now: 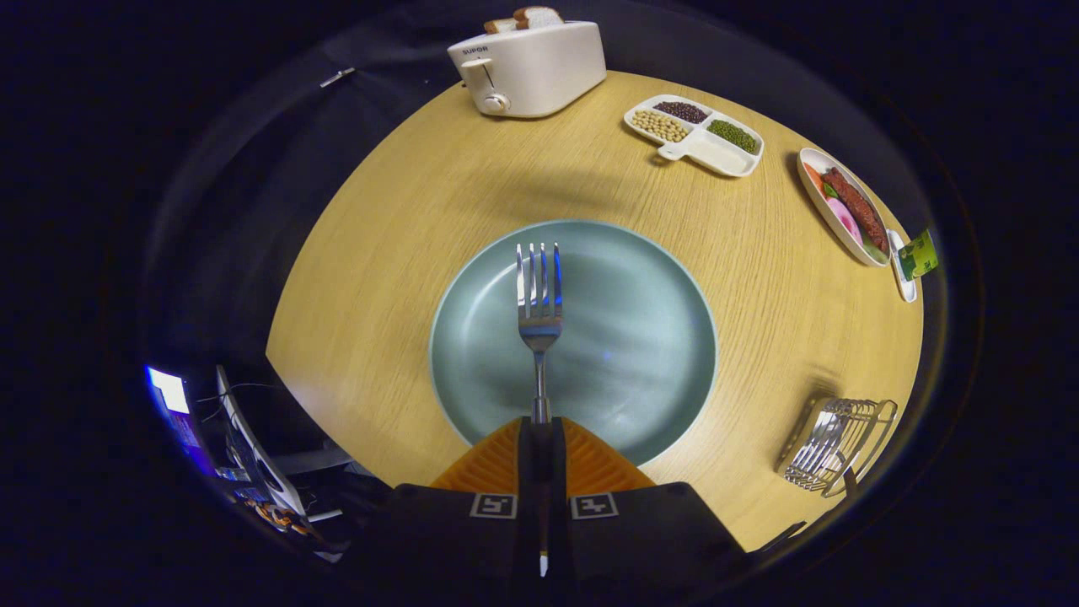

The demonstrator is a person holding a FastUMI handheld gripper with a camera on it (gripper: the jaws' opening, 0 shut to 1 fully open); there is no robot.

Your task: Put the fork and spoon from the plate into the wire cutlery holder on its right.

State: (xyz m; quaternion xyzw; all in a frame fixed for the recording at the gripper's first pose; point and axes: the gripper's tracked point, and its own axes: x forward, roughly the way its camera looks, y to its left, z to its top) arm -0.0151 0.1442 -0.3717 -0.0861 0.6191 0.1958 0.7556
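Pinching the fork (539,316) by its handle, the gripper (540,432) holds it above the plate (641,253); carrying it level toward the wire holder (834,444), right of the plate, seems wise.

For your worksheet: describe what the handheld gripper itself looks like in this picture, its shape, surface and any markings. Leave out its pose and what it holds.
The gripper has two fingers that taper to a narrow tip, their pads covered in fine parallel ridges. Behind them sits a broad black body, blocky and matte. Two small square tags with white-outlined patterns sit on its front edge, one beside each finger. No cable or sleeve can be made out.
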